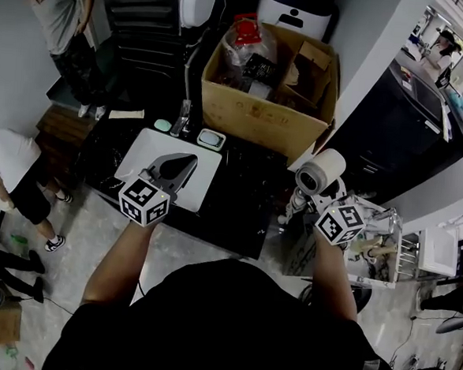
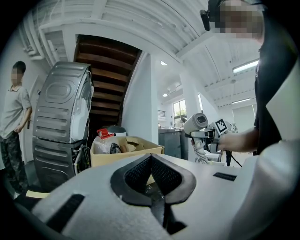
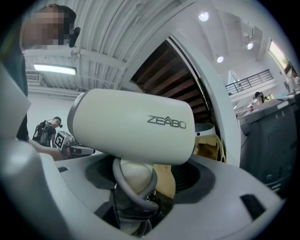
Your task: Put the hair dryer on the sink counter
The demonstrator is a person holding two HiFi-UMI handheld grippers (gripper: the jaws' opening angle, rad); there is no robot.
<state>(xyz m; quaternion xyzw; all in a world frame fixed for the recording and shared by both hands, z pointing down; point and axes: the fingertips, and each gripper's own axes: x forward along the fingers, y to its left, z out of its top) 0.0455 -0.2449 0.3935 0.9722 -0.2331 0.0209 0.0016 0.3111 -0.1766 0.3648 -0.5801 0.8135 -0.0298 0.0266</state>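
Note:
A white hair dryer [image 1: 321, 172] hangs in the air just off the right end of the black sink counter [image 1: 246, 197], barrel on top and handle pointing down. My right gripper [image 1: 308, 203] is shut on its handle. In the right gripper view the barrel [image 3: 136, 124] fills the middle, with the handle and coiled cord between the jaws [image 3: 136, 187]. My left gripper [image 1: 183, 163] hovers over the white sink basin [image 1: 139, 154], jaws shut with nothing in them [image 2: 151, 159]. From the left gripper view the hair dryer [image 2: 196, 122] shows at the right.
An open cardboard box [image 1: 244, 114] full of items stands at the back of the counter. A faucet [image 1: 182, 120] and a soap dish [image 1: 211, 139] sit behind the basin. A wire rack [image 1: 385, 246] is at my right. People stand at the left [image 1: 58, 10].

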